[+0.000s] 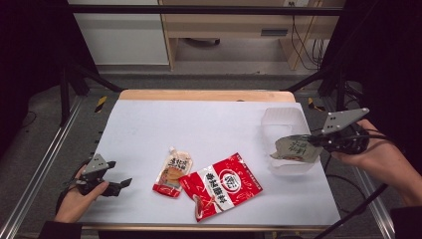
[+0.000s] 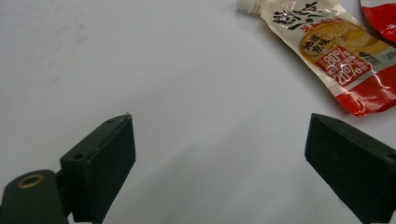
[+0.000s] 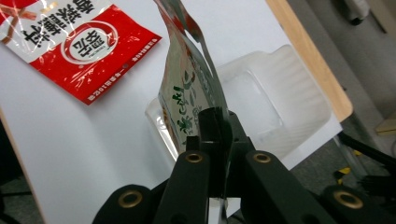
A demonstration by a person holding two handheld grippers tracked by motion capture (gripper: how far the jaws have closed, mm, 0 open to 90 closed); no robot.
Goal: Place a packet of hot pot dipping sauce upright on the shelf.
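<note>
A white sheet covers a wood-edged table [image 1: 209,95] inside a dark metal frame, with pale cabinets and cables behind. High view: the right gripper [image 1: 318,141] is clenched on a silvery grey pouch [image 1: 294,149], held above the rim of a clear plastic tray [image 1: 283,119] near the table's right edge; the pouch hangs partly over the tray's opening, a pose that suggests it is about to be lowered inside. Mid-table lie a spouted sauce pouch [image 1: 172,174] and, just beside it and slightly overlapping, a red packet [image 1: 224,184], probably the next items to be packed. The left gripper [image 1: 121,185] rests low by the table's left front corner, well apart from both, apparently idle while the other hand works. Left gripper view: the two black jaws stand wide apart with only bare white sheet between them, so this gripper is released and holds nothing; the spouted sauce pouch [image 2: 336,51] lies ahead at the upper right. Right gripper view: the jaws are pressed together on the lower edge of the silvery grey pouch [image 3: 187,102], which rises upright and somewhat tilted from the pinch; an edge grip leaves the body free to slide into the clear plastic tray [image 3: 280,98] directly behind, while the red packet [image 3: 88,46] lies flat on the sheet.
</note>
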